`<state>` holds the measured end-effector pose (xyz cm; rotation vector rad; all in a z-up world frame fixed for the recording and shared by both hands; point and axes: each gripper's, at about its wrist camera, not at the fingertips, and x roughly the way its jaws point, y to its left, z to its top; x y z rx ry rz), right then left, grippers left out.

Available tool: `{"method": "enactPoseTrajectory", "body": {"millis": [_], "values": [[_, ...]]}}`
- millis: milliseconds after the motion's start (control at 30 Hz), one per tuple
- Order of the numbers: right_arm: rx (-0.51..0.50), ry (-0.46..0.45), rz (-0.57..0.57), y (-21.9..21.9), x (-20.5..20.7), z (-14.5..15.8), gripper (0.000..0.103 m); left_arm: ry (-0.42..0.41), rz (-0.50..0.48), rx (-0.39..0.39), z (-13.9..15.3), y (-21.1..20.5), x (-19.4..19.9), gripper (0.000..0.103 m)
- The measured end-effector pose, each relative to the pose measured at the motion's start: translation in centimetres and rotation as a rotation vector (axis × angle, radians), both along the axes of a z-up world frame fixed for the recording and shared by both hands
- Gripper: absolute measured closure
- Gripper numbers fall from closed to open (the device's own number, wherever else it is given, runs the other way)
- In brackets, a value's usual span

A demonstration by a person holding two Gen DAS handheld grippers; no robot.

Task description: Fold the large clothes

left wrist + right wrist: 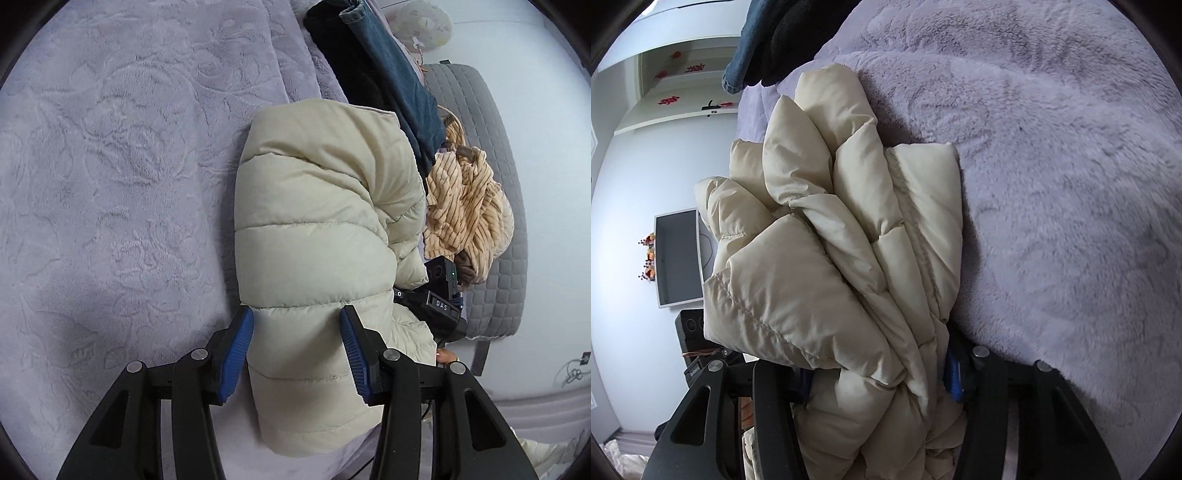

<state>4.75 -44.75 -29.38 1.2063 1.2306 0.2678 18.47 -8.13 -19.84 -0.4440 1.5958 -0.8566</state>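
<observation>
A cream puffer jacket [317,229] lies folded into a thick bundle on a lilac plush blanket [110,184]. My left gripper [297,347] straddles its near end, with both blue pads [238,350] pressed against the jacket's sides. In the right wrist view the jacket [849,240] shows its bunched, layered edges at the edge of the blanket [1071,184]. My right gripper [879,376] is shut on a thick fold, with one blue pad [955,374] showing and the other hidden by fabric. The right gripper's black body [439,299] shows beyond the jacket in the left wrist view.
Dark blue jeans [395,81] and a black garment [343,59] lie at the blanket's far edge. Beside them sit a beige striped garment [465,206] and a grey quilted cushion [495,155]. A white-framed screen [679,258] stands beyond the bed.
</observation>
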Motion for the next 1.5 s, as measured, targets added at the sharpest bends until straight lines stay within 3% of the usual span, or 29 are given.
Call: {"method": "enactPoseTrajectory", "body": {"millis": [67,133,167,367,467,500,567,667,933,1233,1500], "values": [[0.001,0.000,0.002,0.1,0.0,0.0,0.047,0.015,-0.010,-0.030,-0.8,-0.6,0.2,0.049],[0.005,-0.001,0.004,0.1,0.1,-0.2,0.047,0.011,-0.020,-0.056,-1.2,-1.6,0.4,0.033],[0.007,-0.002,0.006,0.1,0.1,-0.2,0.046,0.008,-0.032,-0.061,-1.4,-2.3,0.5,0.033],[0.027,-0.005,0.012,0.2,0.6,-0.7,0.041,-0.060,-0.081,0.013,-1.8,-6.0,0.4,0.016],[0.023,-0.006,0.001,0.5,0.7,-0.5,0.041,-0.117,-0.092,0.096,-1.4,-7.1,-0.1,0.016],[0.023,-0.013,-0.005,0.7,0.6,-0.2,0.047,-0.137,-0.094,0.116,-1.0,-7.3,-0.3,0.019],[0.025,-0.024,-0.022,0.8,0.4,0.3,0.057,-0.189,-0.103,0.154,0.0,-7.4,-0.8,0.033],[0.024,-0.029,-0.039,1.1,0.4,1.3,0.066,-0.247,-0.119,0.185,1.7,-7.5,-1.6,0.041],[0.043,-0.047,-0.044,3.6,0.3,4.9,0.068,-0.317,-0.106,0.214,7.0,-5.1,-2.6,0.042],[0.068,-0.072,0.013,10.2,1.6,6.9,0.068,-0.369,-0.069,0.277,10.3,3.2,-3.0,0.042],[0.100,-0.048,0.087,18.0,3.4,5.5,0.068,-0.344,-0.011,0.363,9.1,12.4,-3.1,0.042]]}}
